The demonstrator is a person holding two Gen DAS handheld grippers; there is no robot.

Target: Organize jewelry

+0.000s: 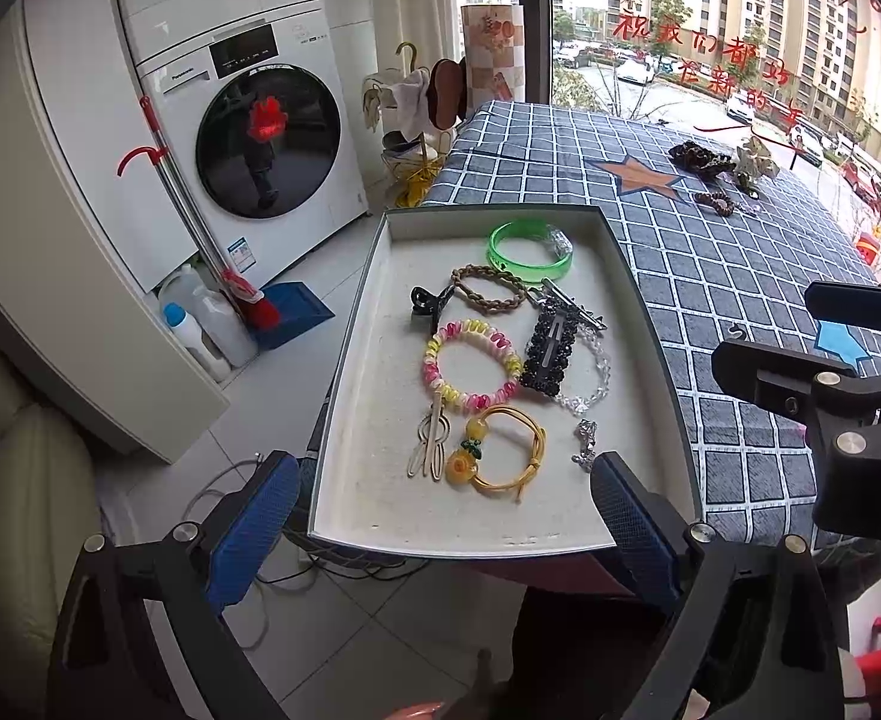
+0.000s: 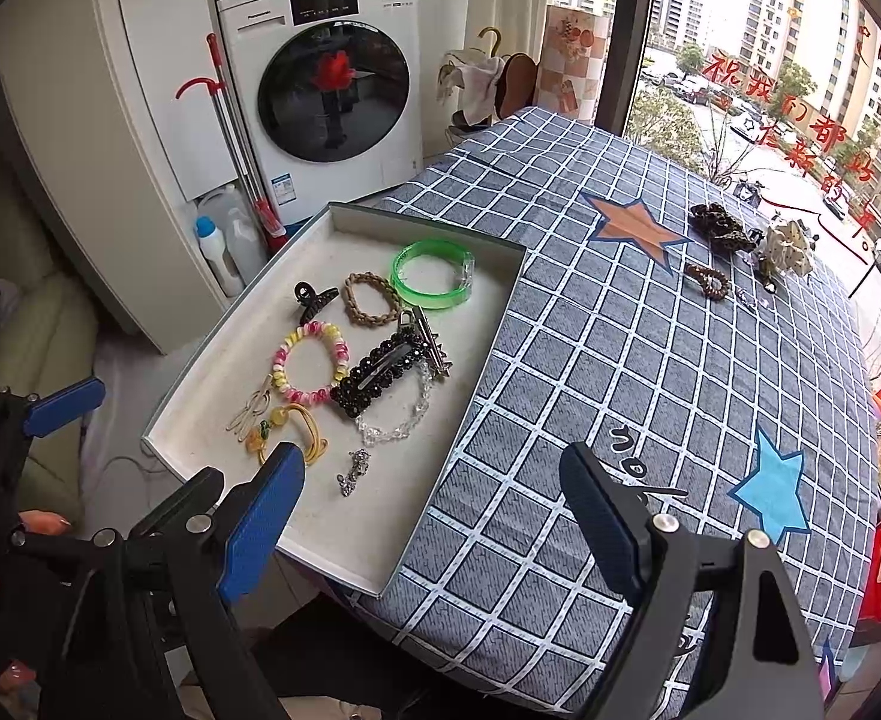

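Shallow white tray point(image 1: 356, 360) w/ assorted bracelets, clips; silver charm point(image 1: 584, 447), maybe.

white tray point(image 1: 344, 360) at counter edge holds green bangle point(image 1: 529, 252), braided band point(image 1: 489, 289), pink/yellow coil tie point(image 1: 471, 365), black clips; more pieces point(image 2: 719, 228) lie far across.

checked tablecloth point(image 2: 650, 360), jewelry tray point(image 2: 344, 546), scattered scrunchies point(image 2: 719, 228)
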